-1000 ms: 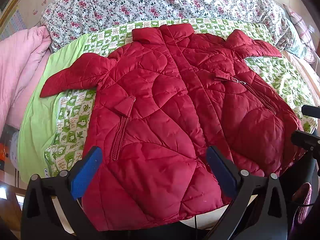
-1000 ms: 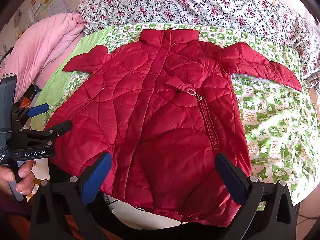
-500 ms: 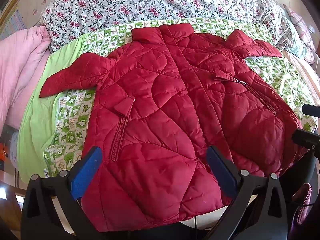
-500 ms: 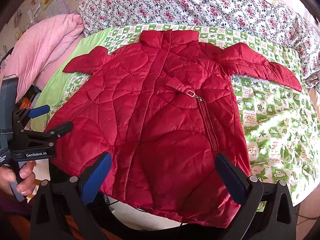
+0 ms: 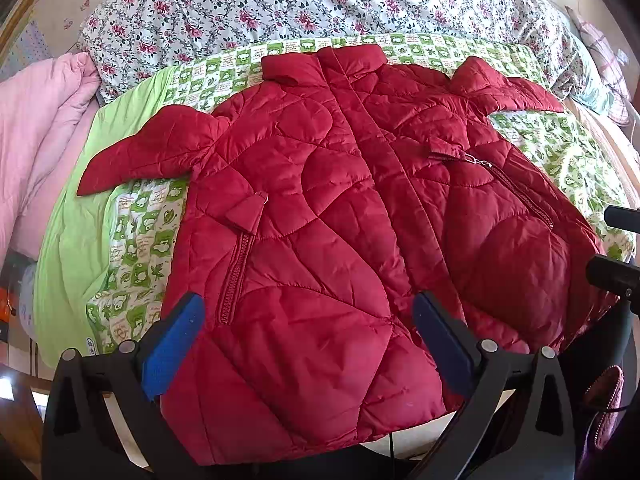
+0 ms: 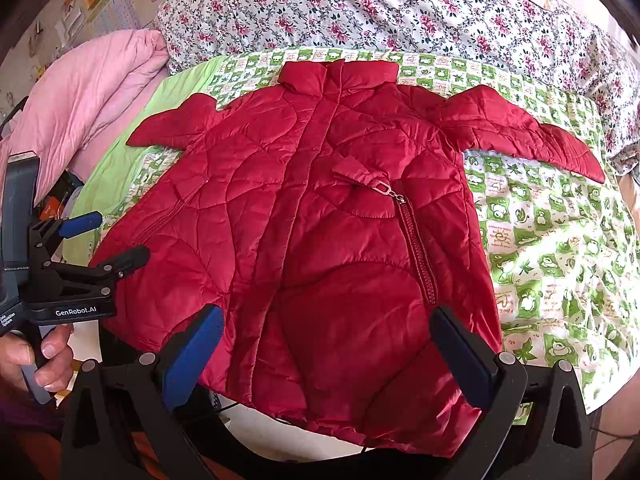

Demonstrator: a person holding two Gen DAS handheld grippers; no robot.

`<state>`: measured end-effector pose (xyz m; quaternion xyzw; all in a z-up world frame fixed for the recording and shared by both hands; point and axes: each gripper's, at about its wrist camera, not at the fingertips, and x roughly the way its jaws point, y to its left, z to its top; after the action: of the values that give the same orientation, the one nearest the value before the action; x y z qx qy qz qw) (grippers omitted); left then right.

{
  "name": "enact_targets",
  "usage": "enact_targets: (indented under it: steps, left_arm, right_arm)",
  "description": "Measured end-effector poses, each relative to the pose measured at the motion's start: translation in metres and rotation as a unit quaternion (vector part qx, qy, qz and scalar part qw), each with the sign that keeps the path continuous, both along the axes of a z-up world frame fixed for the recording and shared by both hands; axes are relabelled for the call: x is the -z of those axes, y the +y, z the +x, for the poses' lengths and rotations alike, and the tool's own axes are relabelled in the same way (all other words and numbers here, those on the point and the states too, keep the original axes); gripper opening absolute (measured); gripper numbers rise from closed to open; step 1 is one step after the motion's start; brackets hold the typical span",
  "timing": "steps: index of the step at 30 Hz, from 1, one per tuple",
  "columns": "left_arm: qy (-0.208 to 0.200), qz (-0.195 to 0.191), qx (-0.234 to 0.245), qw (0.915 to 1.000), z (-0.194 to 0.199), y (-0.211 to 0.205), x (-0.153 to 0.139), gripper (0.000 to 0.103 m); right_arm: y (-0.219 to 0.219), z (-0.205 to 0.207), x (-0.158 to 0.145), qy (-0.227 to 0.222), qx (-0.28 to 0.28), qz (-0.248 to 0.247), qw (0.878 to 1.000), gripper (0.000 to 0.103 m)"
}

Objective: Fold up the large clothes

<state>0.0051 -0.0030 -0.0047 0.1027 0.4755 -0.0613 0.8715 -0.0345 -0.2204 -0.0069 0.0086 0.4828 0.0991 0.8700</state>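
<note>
On a bed's green checked sheet (image 6: 540,240), the red quilted jacket (image 6: 320,220) lay front-up at frame centre, sleeves spread for folding, while the left gripper (image 5: 308,336) and right gripper (image 6: 332,344) hovered low in frame, wide open and empty.

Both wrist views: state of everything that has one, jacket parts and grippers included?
red jacket: spread flat, front up, unfolded
front closure: closed
left sleeve: splayed outward, not folded in
right sleeve: splayed outward, not folded in
chest pocket zipper: closed
left gripper: open, holding nothing
right gripper: open, holding nothing
pink quilt: bunched up
</note>
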Motion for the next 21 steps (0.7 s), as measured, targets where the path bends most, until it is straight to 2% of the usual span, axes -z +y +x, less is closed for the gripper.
enact_targets:
  steps: [21]
  left_arm:
    - [0.000,0.005,0.001,1.0000,0.0016,-0.0005,0.0016,0.103]
  right_arm:
    - [0.0006,0.0019,0.0015,0.007,0.003,-0.005,1.000,0.103]
